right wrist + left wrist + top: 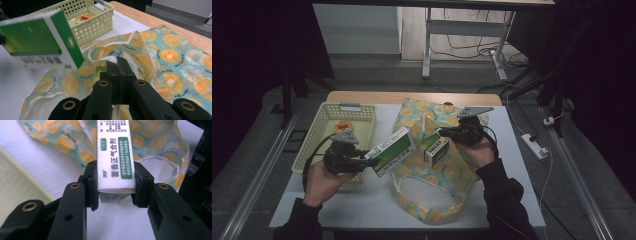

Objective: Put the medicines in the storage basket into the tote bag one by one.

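Both forearms come in low: left tongs clamp the white-green box for carrying, while right tongs, fully closed, pinch the fruit-print bag open.

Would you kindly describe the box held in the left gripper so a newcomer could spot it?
On the white table, between the pale yellow basket and the orange-print bag, the left gripper clamps a long green-and-white medicine box. Unlike the smaller green box beside it, it is longer and held above the table.
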Available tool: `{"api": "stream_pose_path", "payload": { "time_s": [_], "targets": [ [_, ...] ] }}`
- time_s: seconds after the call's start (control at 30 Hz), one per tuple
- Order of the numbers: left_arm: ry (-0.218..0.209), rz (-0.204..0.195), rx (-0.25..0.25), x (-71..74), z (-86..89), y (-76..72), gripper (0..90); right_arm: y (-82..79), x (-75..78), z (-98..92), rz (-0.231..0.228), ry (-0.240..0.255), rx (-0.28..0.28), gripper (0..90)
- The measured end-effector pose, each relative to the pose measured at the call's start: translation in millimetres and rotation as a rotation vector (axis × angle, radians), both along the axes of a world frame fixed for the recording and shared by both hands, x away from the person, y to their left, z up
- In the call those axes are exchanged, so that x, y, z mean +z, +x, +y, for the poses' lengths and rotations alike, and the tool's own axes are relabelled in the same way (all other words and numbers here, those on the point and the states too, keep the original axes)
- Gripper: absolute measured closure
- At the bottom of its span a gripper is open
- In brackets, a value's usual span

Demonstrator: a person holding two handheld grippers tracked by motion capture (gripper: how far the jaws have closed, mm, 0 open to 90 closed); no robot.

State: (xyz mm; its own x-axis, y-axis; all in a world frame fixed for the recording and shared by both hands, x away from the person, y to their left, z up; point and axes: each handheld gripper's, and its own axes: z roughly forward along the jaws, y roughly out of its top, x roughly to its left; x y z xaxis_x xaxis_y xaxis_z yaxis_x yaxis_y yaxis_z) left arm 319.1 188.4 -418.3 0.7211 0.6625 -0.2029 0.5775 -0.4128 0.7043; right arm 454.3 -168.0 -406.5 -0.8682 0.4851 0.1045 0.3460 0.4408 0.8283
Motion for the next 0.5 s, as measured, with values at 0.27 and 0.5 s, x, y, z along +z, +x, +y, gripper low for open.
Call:
{"api": "stream_pose_path", "payload": {
  "time_s": [0.27,0.5],
  "targets": [
    [0.021,0.036,-0.052,-9.3,-18.9,0.8,62.3,0.1,-0.1,0.5,-0.002,0.0,0.0,89.4],
    [0.067,0.058,-0.071,-19.7,-34.6,4.1,62.3,-0.7,-0.1,2.0,-0.001,-0.001,0.004,89.3]
  ]
}}
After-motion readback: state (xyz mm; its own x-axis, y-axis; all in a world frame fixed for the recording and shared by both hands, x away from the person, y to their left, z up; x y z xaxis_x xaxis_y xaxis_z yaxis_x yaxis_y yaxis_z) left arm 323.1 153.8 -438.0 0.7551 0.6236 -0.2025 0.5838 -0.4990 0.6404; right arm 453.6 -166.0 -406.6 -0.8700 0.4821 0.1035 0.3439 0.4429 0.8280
